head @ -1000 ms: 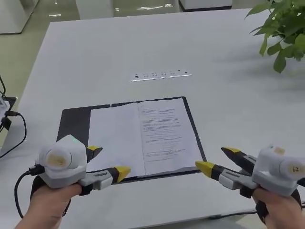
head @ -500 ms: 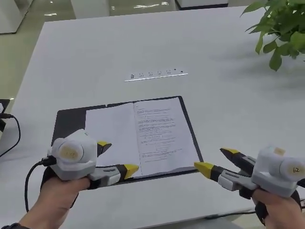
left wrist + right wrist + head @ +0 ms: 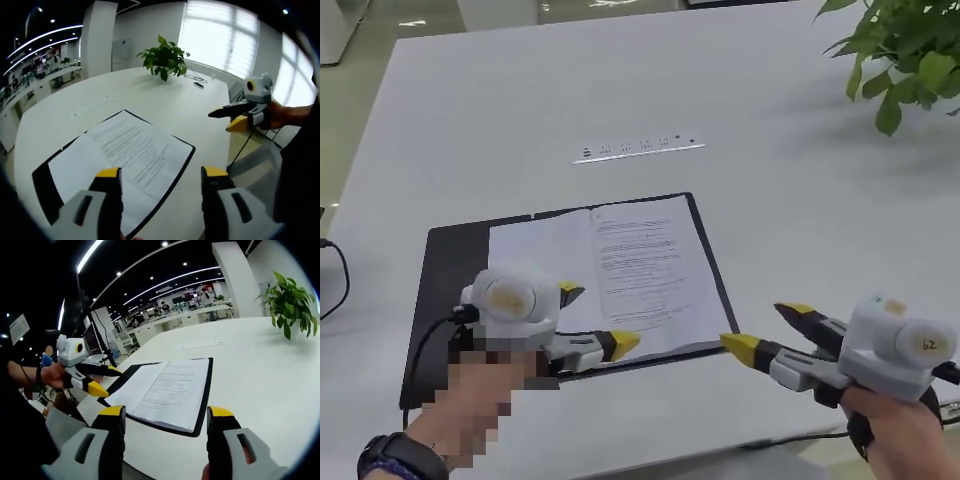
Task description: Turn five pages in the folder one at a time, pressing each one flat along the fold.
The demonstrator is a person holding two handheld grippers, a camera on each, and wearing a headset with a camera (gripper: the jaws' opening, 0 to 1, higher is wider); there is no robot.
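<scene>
Folder (image 3: pixel 450 270) open; right claw (image 3: pixel 765 328) beyond its edge (jaws apart).

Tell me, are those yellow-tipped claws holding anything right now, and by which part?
Nothing is held. The left gripper and the right gripper are both open near the front edge of the folder, with nothing between their jaws.

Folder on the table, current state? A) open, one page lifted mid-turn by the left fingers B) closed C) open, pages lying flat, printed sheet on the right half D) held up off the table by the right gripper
C: the folder lies open on the table with its printed page flat on the right half, and no sheet is lifted.
</scene>
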